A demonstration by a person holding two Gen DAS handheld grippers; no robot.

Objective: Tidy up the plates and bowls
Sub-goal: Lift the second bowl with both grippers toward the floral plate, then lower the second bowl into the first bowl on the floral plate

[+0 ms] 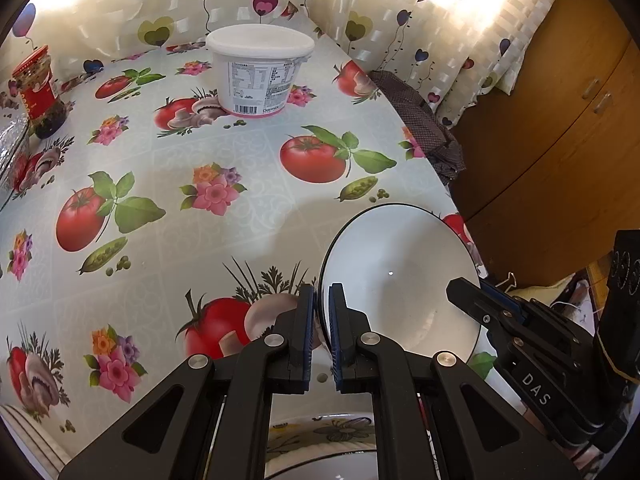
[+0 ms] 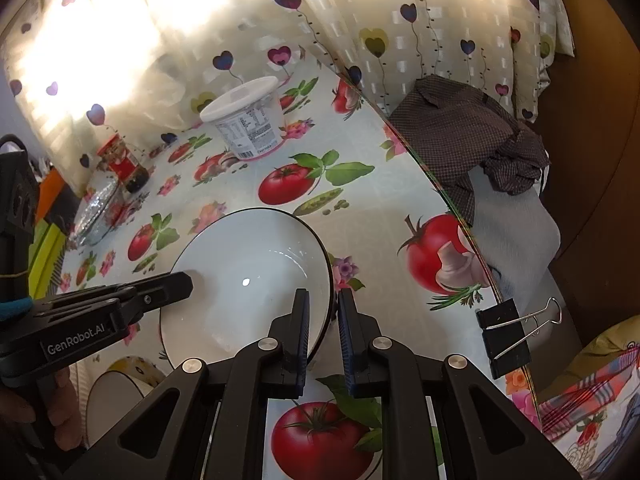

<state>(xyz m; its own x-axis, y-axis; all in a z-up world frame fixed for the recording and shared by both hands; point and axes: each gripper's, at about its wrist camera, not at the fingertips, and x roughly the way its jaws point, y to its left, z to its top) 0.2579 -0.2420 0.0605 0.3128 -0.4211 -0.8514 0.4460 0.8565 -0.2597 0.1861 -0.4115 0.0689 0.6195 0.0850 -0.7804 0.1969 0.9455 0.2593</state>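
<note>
The white bowl (image 1: pixel 400 284) is gripped by two tools at once, probably because it is wide and slippery and one pinch on a thin rim would let it tip. The left tool (image 1: pixel 321 332) is closed tight on the rim at the bowl's nine o'clock edge; the right tool (image 2: pixel 323 332) is narrowed onto the rim at about four o'clock in its own view, one finger inside the bowl and one outside. Held this way the bowl sits tilted over the near right part of the surface (image 1: pixel 240 216), seemingly lifted clear, though contact underneath cannot be told.

At six o'clock under the left tool lies a flower-patterned dish (image 1: pixel 320 432) with another white rim just below it, likely the stack the bowl belongs with.

Counted left to right: one jar (image 1: pixel 38 92), one foil-covered dish (image 2: pixel 96 204), one tub (image 1: pixel 258 70), one held bowl, one cloth (image 2: pixel 468 132), one binder clip (image 2: pixel 506 340).
</note>
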